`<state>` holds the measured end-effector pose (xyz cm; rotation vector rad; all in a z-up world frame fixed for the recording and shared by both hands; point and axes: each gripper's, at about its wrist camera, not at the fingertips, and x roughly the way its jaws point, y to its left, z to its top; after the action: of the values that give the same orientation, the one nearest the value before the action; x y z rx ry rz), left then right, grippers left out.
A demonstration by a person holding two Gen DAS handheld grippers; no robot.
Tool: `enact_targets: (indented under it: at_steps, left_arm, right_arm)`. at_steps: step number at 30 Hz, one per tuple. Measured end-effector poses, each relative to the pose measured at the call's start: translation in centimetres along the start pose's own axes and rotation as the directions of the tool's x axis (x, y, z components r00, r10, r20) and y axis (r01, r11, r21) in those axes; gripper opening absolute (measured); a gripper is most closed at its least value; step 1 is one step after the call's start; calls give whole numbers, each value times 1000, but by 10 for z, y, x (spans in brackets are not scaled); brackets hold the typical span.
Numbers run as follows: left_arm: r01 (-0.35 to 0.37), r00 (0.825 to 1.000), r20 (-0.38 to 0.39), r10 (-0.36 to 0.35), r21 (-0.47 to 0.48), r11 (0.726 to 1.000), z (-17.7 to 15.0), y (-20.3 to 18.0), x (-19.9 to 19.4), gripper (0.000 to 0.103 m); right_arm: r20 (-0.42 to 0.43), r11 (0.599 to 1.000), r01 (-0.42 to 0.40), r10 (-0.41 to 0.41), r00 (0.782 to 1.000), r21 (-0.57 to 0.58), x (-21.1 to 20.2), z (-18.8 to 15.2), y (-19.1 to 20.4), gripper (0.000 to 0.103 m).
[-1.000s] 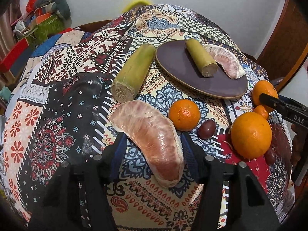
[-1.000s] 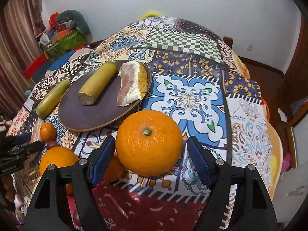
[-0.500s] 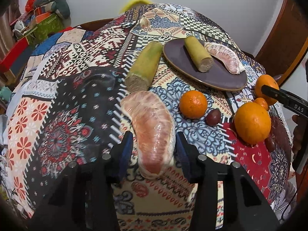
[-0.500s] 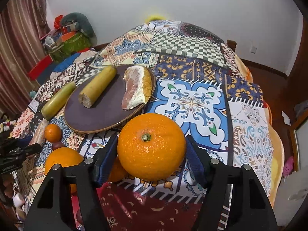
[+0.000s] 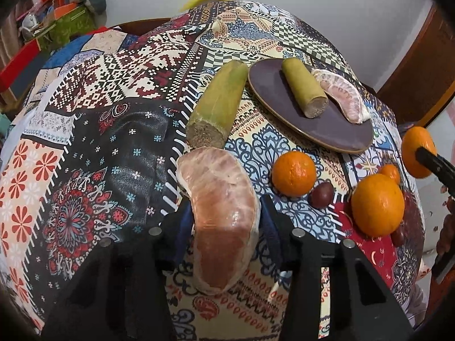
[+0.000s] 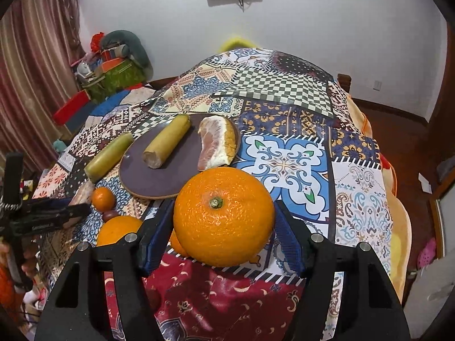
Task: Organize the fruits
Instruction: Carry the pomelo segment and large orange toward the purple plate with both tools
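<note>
While both grippers carry fruit: each risk below is a judgement from how things sit now.
Left gripper: clenched on the pomelo segment, pads pressing its two long sides; most of the wedge juts forward of the fingers, above the patterned cloth.
Pomelo risk: its membrane looks soft and glossy, so a harder squeeze could burst it, while a looser one could let the heavy front end droop and slide out.
Right gripper: closed around the large orange, stem facing the camera, held clear of the cloth near the plate's front edge.
Orange risk: it is round and smooth between flat pads, so a quick swing could roll it free and knock the fruit below.
Plate: already bears a sugarcane piece and another pomelo wedge; bare space lies mostly at the near side.
Placement risk: an orange set on that shallow plate may roll off its rim.
Crowding: a second sugarcane piece lies just beside the plate, and a small orange, a dark date and another orange lie nearby, easy to nudge.
Collision: both grippers heading for the plate together could clash.
</note>
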<state>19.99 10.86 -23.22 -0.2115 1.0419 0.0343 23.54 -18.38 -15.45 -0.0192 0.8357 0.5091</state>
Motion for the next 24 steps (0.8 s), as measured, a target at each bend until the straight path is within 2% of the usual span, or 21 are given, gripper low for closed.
enact_targets:
  at_steps: [4,9,15,24]
  left_arm:
    - [-22,999,34,21,28,999,-6,-4,-2,44]
    - [-58,998,37,56,42,997,-6,-9,-7,43]
    - [-60,996,66,57,47,997,-6,-7,-22,42]
    - [-53,985,168,43,54,997,17,-13,-54,42]
  right_arm:
    - [0,1000,-11,11,1000,-1,-1,-1,3,65]
    - [10,1000,-16,16,1000,-16,-5,-1,8,65]
    - [32,999,-18,19,999,-29,-10,3,11,65]
    - [66,998,-26,29,997,-50,-12,17,19,65]
